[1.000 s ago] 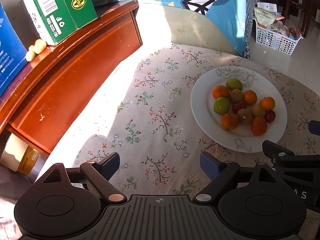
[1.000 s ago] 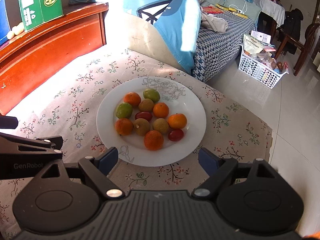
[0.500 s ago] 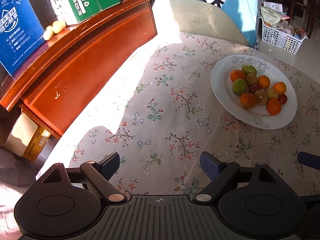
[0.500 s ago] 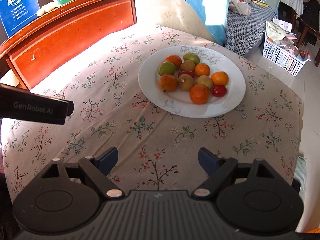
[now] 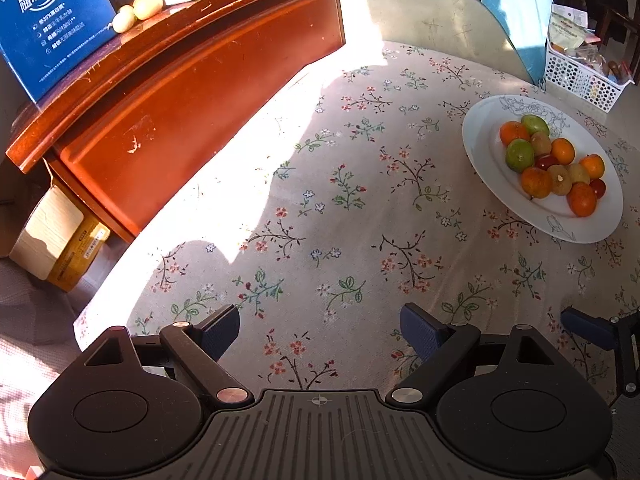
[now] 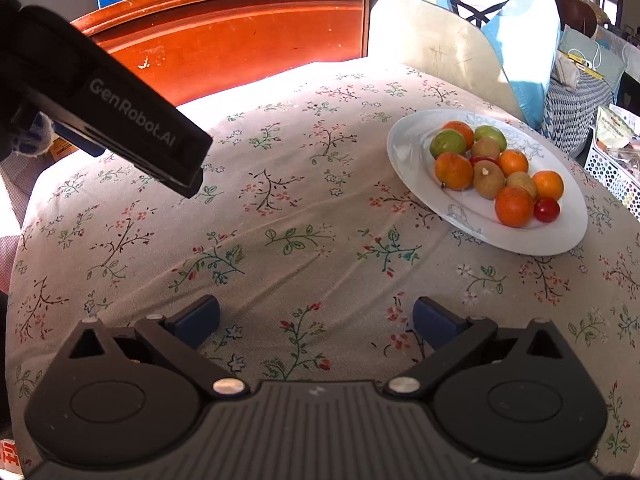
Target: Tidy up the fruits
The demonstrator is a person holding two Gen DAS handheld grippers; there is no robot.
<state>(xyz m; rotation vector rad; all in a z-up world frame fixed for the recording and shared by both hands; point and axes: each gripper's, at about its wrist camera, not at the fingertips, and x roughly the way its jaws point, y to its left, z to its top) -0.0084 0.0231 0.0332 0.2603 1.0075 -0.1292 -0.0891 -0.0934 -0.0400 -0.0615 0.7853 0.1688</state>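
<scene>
Both sets of jaws stand wide apart with nothing between them. The right gripper (image 6: 316, 320) has just been opening its jaws further, and only flowered cloth shows in the gap. The left gripper (image 5: 320, 330) hangs over the same cloth, its blue pads clear of everything.

From the left wrist view, the plate (image 5: 480, 148) sits at about two o'clock, well apart from the jaws. From the right wrist view it also lies at about two o'clock. It rests flat on the surface (image 6: 280, 208), which is draped in pale cloth printed with small red and green sprigs. The fruits (image 6: 496, 172) are heaped together near the plate's middle, touching one another: several orange ones, two green ones, a few brown ones and a small red one at the near right edge of the pile.

At ten o'clock in the right wrist view, the left gripper's black body crosses the frame above the cloth. Behind the surface stands a red-brown cabinet (image 5: 192, 92), with a blue box (image 5: 56, 28) on top.
</scene>
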